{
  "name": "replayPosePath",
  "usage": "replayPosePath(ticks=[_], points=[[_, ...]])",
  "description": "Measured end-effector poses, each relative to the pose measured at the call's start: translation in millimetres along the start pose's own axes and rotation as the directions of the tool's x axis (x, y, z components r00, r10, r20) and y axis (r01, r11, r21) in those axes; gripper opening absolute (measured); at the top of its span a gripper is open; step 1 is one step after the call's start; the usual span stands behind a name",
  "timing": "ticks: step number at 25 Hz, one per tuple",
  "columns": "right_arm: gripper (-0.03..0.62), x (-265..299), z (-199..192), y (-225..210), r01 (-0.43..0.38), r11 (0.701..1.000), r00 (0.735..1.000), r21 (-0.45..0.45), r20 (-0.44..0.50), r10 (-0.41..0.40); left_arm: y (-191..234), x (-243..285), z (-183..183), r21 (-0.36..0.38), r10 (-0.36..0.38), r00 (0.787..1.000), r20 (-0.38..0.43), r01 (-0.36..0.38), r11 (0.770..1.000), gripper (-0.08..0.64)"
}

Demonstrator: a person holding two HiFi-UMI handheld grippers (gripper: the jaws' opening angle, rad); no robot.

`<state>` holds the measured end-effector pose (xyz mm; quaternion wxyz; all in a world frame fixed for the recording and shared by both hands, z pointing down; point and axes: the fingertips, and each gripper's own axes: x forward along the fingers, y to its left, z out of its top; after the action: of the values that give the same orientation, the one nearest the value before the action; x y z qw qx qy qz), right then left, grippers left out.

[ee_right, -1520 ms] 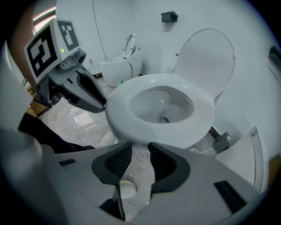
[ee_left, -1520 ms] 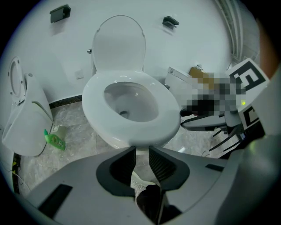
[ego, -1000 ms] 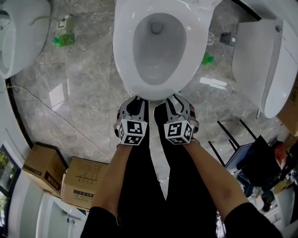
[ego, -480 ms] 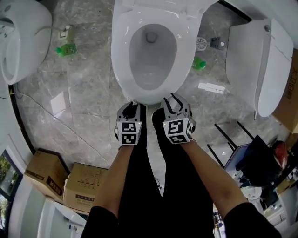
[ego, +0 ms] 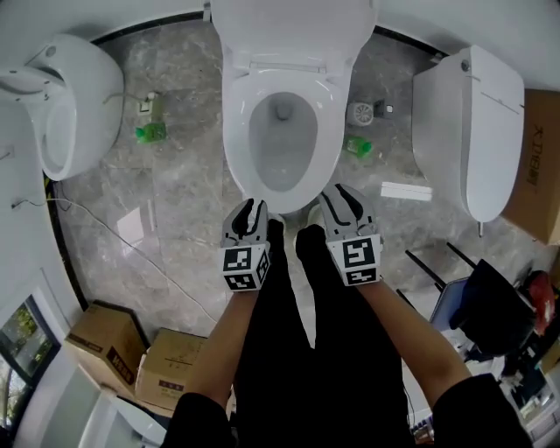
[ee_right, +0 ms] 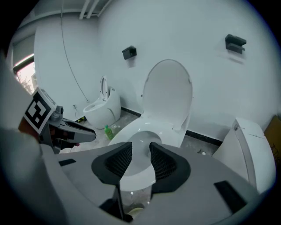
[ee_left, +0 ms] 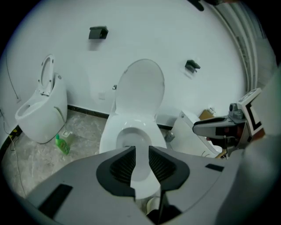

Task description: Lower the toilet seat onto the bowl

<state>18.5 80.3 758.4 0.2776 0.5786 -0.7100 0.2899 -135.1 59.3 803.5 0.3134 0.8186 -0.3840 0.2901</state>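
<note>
The seat (ego: 327, 131) seems to lie flat on the bowl (ego: 280, 153), with the lid (ego: 293, 26) upright behind it (the gripper views show only one solid white oval raised). Both grippers hang side by side just short of the bowl's front rim, above the grey floor (ego: 184, 192) and the person's legs (ego: 293, 332), touching neither seat nor lid. The left gripper (ego: 252, 208) has its jaws apart with nothing between them, and the right gripper (ego: 344, 194) is likewise parted and empty.
</note>
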Motion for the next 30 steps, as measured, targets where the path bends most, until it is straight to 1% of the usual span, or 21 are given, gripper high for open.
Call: replayPosePath(ticks=[3, 5, 8, 10, 12, 13, 14, 19, 21, 22, 24, 26, 28, 30], points=[[0.147, -46, 42, -17, 0.014, 0.999, 0.997, 0.045, 0.073, -0.017, -28, -28, 58, 0.013, -0.009, 0.995, 0.096, 0.008, 1.0, 0.101], [0.147, -78, 66, -24, 0.019, 0.998, 0.993, 0.056, 0.117, -0.025, -48, -52, 92, 0.029, -0.023, 0.99, 0.141, 0.019, 0.999, 0.098], [0.147, -132, 91, -34, 0.022, 0.994, 0.987, 0.103, 0.154, -0.038, -84, -92, 119, 0.05, -0.049, 0.986, 0.161, 0.041, 0.998, 0.084], [0.147, -171, 104, -41, 0.019, 0.989, 0.982, 0.149, 0.181, -0.046, -110, -123, 132, 0.046, -0.063, 0.981, 0.181, 0.055, 0.997, 0.072], [0.136, -204, 120, -47, 0.014, 0.985, 0.974, 0.174, 0.222, -0.053, -133, -152, 154, 0.045, -0.082, 0.968, 0.236, 0.074, 0.996, 0.045], [0.115, -217, 129, -49, 0.013, 0.984, 0.968, 0.178, 0.245, -0.057, -142, -165, 168, 0.052, -0.091, 0.959, 0.27, 0.08, 0.995, 0.027], [0.097, -229, 138, -50, 0.013, 0.983, 0.963, 0.182, 0.263, -0.061, -150, -179, 183, 0.062, -0.1, 0.949, 0.298, 0.085, 0.994, 0.025], [0.066, -290, 172, -45, -0.001, 0.976, 0.945, 0.217, 0.32, -0.07, -188, -242, 240, 0.123, -0.149, 0.92, 0.362, 0.111, 0.986, 0.018], [0.055, -316, 195, -41, -0.02, 0.977, 0.927, 0.21, 0.37, -0.06, -197, -260, 258, 0.129, -0.164, 0.908, 0.385, 0.123, 0.984, 0.017], [0.052, -329, 207, -37, -0.029, 0.98, 0.914, 0.196, 0.402, -0.053, -201, -268, 266, 0.127, -0.17, 0.904, 0.393, 0.13, 0.983, 0.017], [0.049, -352, 229, -27, -0.042, 0.986, 0.876, 0.164, 0.48, -0.043, -202, -285, 281, 0.115, -0.179, 0.894, 0.411, 0.144, 0.983, 0.017], [0.044, -370, 249, -16, -0.036, 0.988, 0.837, 0.148, 0.545, -0.051, -196, -306, 298, 0.111, -0.174, 0.881, 0.44, 0.139, 0.984, 0.017], [0.041, -382, 265, -6, -0.037, 0.989, 0.816, 0.143, 0.575, -0.053, -191, -325, 314, 0.137, -0.169, 0.866, 0.47, 0.118, 0.984, 0.017], [0.041, -390, 280, 1, -0.031, 0.99, 0.805, 0.141, 0.591, -0.059, -191, -340, 329, 0.151, -0.179, 0.853, 0.491, 0.119, 0.981, 0.017]])
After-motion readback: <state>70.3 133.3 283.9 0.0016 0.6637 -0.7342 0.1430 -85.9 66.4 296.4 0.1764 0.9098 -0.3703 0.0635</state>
